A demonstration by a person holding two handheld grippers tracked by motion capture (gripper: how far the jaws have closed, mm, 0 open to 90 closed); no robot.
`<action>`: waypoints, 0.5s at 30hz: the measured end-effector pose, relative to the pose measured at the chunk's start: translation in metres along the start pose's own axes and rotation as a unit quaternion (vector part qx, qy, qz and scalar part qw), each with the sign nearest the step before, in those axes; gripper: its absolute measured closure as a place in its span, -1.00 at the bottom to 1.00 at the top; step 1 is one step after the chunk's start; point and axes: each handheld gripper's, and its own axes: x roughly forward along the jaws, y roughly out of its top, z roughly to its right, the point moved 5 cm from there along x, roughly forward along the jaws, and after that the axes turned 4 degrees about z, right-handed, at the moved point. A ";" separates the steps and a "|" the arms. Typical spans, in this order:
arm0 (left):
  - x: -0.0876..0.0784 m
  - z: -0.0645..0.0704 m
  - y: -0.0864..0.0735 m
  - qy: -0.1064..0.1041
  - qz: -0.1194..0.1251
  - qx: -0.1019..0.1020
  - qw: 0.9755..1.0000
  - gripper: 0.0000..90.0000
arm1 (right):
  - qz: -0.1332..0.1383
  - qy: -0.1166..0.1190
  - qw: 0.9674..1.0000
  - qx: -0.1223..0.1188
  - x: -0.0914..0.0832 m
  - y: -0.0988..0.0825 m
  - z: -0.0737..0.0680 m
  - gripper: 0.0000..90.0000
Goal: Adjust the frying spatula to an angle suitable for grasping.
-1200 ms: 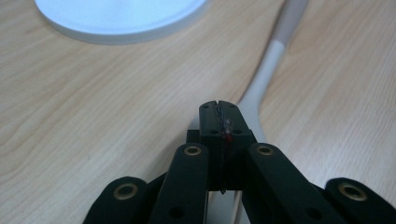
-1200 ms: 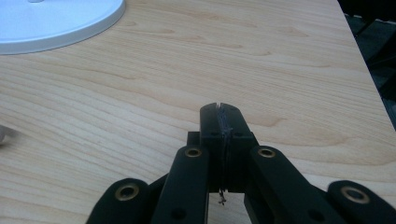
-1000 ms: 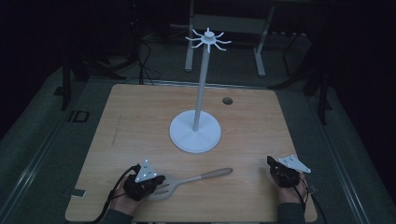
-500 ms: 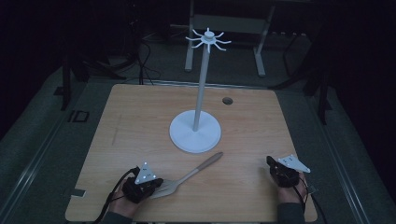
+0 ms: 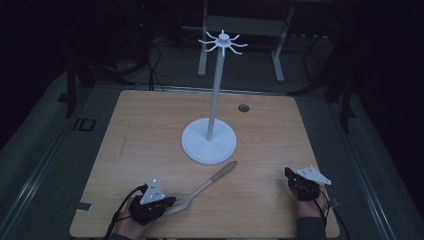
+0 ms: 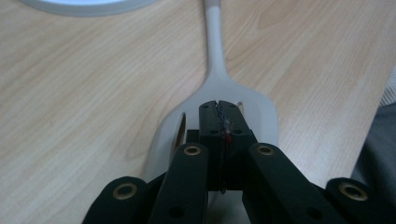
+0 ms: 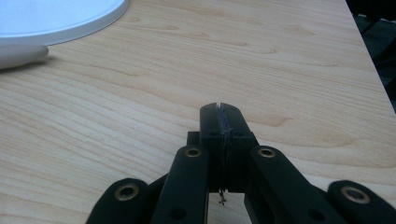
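A pale slotted spatula (image 5: pixel 207 184) lies flat on the wooden table (image 5: pixel 150 130), its handle pointing up-right toward the white stand's round base (image 5: pixel 209 142). The stand's thin pole rises to a crown of hooks (image 5: pixel 222 42). My left gripper (image 5: pixel 169 202) sits at the table's front left, jaws shut together over the spatula's head (image 6: pixel 261 109); in the left gripper view (image 6: pixel 218 106) nothing shows between the jaws. My right gripper (image 5: pixel 291 175) rests shut at the front right, and in the right gripper view (image 7: pixel 219 109) bare wood lies under it.
A small dark hole (image 5: pixel 243 107) marks the table's far right part. The table's right edge (image 7: pixel 369 60) runs close to my right gripper. Dark floor, cables and a metal frame (image 5: pixel 240 25) lie beyond the far edge.
The spatula's handle has swung from pointing right to pointing up-right toward the stand's base, pivoting at the head under my left gripper. The right gripper has stayed put.
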 end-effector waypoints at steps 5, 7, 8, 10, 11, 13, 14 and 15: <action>0.000 -0.005 -0.004 0.012 -0.004 -0.008 1.000 0.98 | 0.000 0.001 1.000 -0.001 0.000 0.000 0.000 0.98; -0.001 -0.006 -0.006 0.010 -0.004 -0.013 1.000 0.98 | 0.000 0.001 1.000 0.000 0.000 0.000 0.000 0.98; -0.001 -0.006 -0.006 0.010 -0.005 -0.013 1.000 0.98 | 0.000 0.002 1.000 0.000 0.000 0.000 0.000 0.98; -0.001 -0.005 -0.007 0.009 -0.008 -0.011 1.000 0.98 | 0.000 0.001 1.000 0.000 0.000 0.000 0.000 0.98; -0.001 -0.005 -0.007 0.009 -0.008 -0.011 1.000 0.98 | -0.001 0.002 1.000 0.000 0.001 0.000 0.000 0.98; 0.001 -0.002 -0.010 0.004 -0.017 -0.006 1.000 0.98 | -0.001 0.003 1.000 -0.003 0.002 0.000 -0.001 0.98; 0.001 -0.002 -0.010 0.004 -0.017 -0.006 1.000 0.98 | -0.001 0.003 1.000 -0.003 0.002 0.000 -0.001 0.98; 0.002 -0.002 -0.010 0.004 -0.019 -0.006 1.000 0.98 | -0.002 0.003 1.000 -0.004 0.001 0.000 -0.001 0.98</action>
